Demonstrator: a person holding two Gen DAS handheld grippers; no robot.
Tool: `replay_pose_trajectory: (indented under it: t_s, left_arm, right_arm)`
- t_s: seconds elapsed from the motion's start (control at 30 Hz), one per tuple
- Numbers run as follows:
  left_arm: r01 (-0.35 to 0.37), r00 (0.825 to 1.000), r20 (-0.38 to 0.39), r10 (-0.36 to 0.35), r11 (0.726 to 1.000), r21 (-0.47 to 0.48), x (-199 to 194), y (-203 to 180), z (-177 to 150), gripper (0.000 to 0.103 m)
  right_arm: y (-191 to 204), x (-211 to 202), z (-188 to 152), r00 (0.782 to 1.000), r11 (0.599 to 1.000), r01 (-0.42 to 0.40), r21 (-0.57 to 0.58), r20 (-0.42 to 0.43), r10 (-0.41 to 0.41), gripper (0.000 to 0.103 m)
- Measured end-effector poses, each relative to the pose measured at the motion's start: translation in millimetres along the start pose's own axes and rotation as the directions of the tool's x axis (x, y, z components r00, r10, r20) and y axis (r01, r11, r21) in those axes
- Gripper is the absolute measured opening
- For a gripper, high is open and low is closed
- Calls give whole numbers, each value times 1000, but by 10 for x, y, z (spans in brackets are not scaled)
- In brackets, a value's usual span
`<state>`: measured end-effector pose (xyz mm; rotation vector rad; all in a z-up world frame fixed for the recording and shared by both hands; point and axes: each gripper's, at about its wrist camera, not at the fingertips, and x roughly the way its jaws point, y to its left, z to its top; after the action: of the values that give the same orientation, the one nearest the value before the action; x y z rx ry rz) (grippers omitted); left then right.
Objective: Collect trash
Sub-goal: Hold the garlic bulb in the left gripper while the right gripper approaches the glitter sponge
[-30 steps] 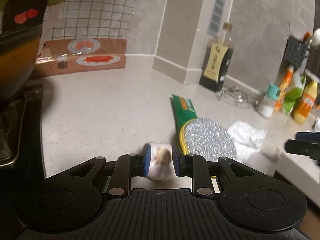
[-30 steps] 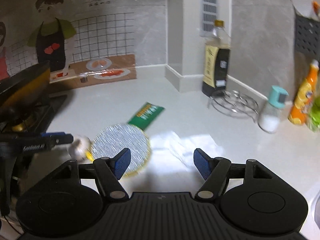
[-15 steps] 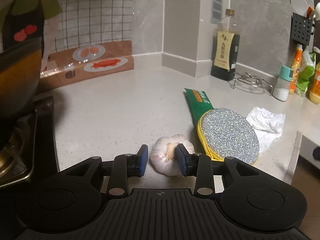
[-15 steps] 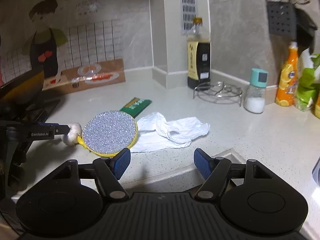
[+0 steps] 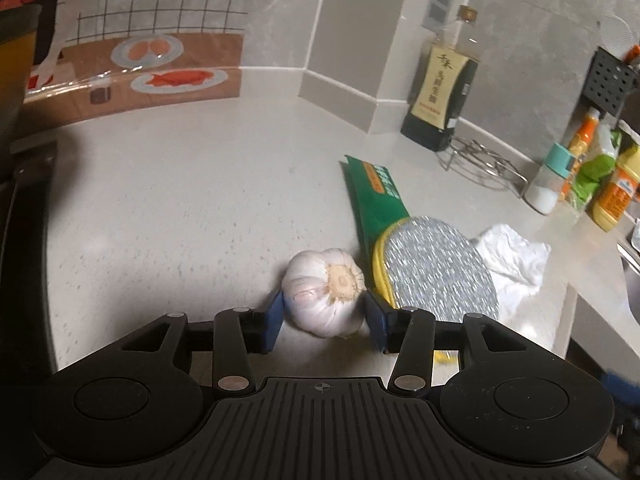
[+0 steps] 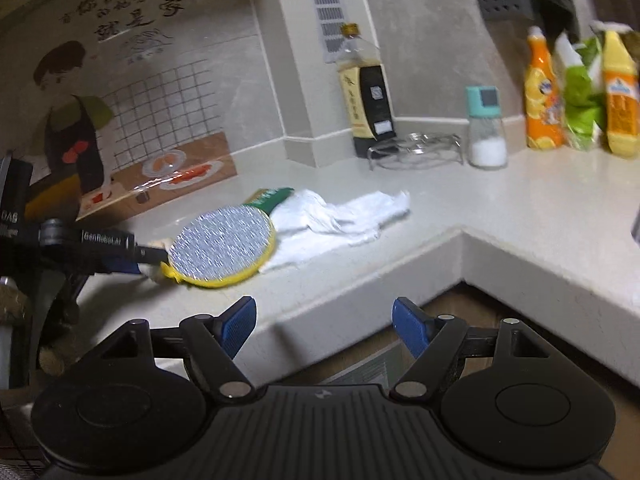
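Left gripper (image 5: 323, 322) jaws opening around the garlic bulb (image 5: 325, 292), which rests on the counter (image 5: 180, 208).
Right gripper (image 6: 323, 322) hangs open and empty off the counter's front edge, short of the crumpled tissue (image 6: 340, 216).

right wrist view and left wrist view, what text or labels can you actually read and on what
"GenRobot.AI", partly blurred: on the side of the left hand-held gripper, seen in the right wrist view.
"DAS": on the dark device at the left edge.
Large brush characters on the wall mural: visible, but I cannot read them reliably.
Dark bottle label: vertical characters, too blurred.
Green packet: print too small.
Orange bottle: label blurred.
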<state>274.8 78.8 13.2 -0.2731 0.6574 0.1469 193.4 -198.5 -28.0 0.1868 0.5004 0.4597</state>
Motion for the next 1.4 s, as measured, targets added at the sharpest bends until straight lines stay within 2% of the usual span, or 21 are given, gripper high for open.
replay_pose_trajectory:
  t_s: [0.23, 0.3, 0.4, 0.53, 0.73, 0.87, 1.0, 1.1, 1.17, 1.23, 1.4]
  left_arm:
    - [17, 1000, -6, -17, 999, -50, 51, 37, 62, 47]
    - [56, 998, 1, -56, 997, -62, -31, 77, -10, 46]
    - [73, 997, 17, -73, 997, -25, -227, 69, -172, 44]
    - [105, 993, 61, -105, 994, -5, -550, 94, -390, 34]
    - [119, 985, 124, -121, 993, 24, -880, 152, -690, 33]
    - [168, 979, 117, -169, 986, 22, -870, 226, -703, 34]
    - [171, 980, 95, -177, 983, 63, -799, 204, -680, 40]
    - [173, 980, 87, -178, 983, 57, -739, 166, -661, 41]
    - [167, 982, 87, -170, 985, 44, -702, 131, -624, 41]
    - [149, 984, 95, -153, 988, 48, -673, 87, -584, 41]
    - [119, 990, 75, -123, 991, 54, -520, -16, -473, 46]
  right_arm:
    - [3, -9, -164, 996, 994, 88, -60, 16, -88, 76]
    - [9, -12, -173, 997, 994, 81, -76, 6, -81, 76]
    - [51, -9, -168, 998, 994, 69, -85, 7, -68, 76]
    - [192, 9, -159, 999, 991, 49, -123, 11, -48, 76]
    - [510, 134, -111, 1000, 981, 18, -195, 1, -19, 77]
    - [689, 194, -12, 1000, 979, -21, -203, 4, 22, 77]
    - [823, 308, 42, 997, 978, -71, -194, -25, 67, 78]
    - [865, 382, 38, 996, 983, -88, -163, -31, 84, 78]
    - [854, 425, 36, 995, 987, -95, -134, -36, 91, 75]
    - [820, 445, 34, 996, 990, -88, -109, -38, 84, 62]
    - [704, 353, 7, 998, 992, -54, -113, 1, 55, 61]
